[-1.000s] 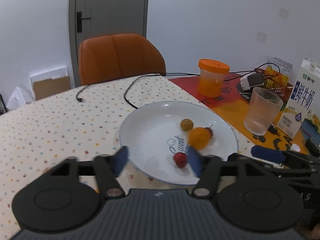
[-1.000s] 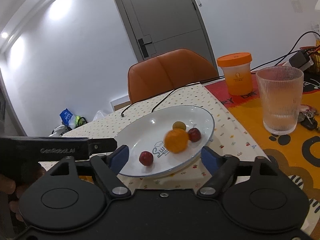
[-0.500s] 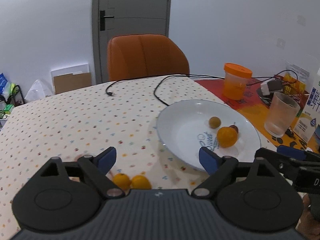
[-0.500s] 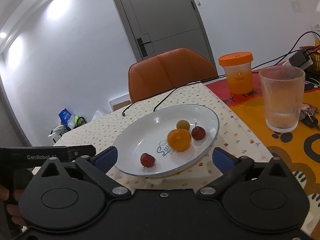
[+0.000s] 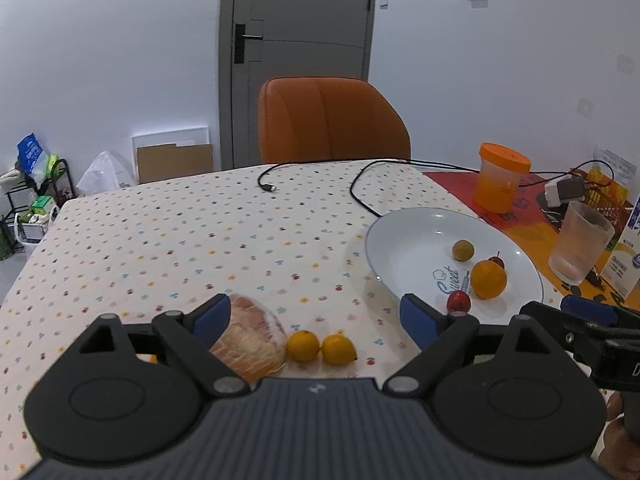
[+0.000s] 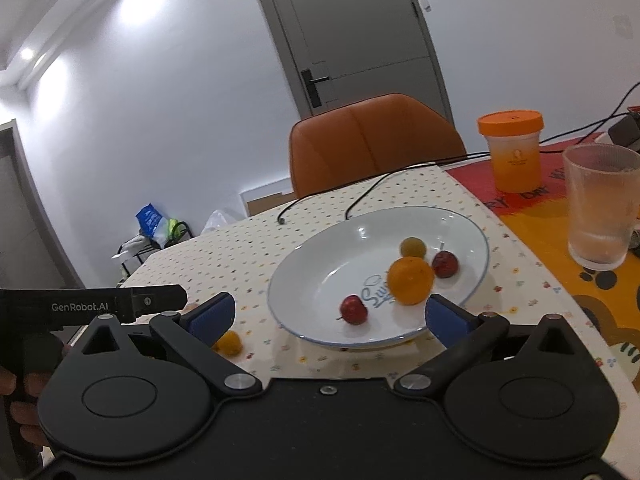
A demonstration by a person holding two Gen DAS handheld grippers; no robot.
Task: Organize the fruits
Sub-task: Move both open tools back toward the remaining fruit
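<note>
A white plate (image 5: 404, 236) (image 6: 316, 264) holds an orange (image 5: 488, 279) (image 6: 410, 280), a brownish-green round fruit (image 5: 463, 249) (image 6: 413, 246) and two small red fruits (image 5: 458, 302) (image 6: 354, 309), the other (image 6: 445, 264) behind the orange. On the dotted tablecloth lie a wrapped peeled pomelo (image 5: 250, 344) and two small yellow citrus fruits (image 5: 303, 345) (image 5: 339, 349), just in front of my open, empty left gripper (image 5: 316, 318). My right gripper (image 6: 328, 316) is open and empty at the plate's near rim. One yellow fruit (image 6: 229, 343) shows beside its left finger.
An orange-lidded jar (image 5: 502, 178) (image 6: 514, 152), a ribbed glass (image 5: 580, 242) (image 6: 600, 208) and a milk carton (image 5: 628, 248) stand right of the plate on a red and orange mat. Black cables (image 5: 360, 184) cross the table. An orange chair (image 5: 332, 120) stands at the far edge.
My left gripper swung left, off the plate, and opened wider; the pomelo and yellow fruits came into its view. The right gripper opened wider and the orange settled on the plate.
</note>
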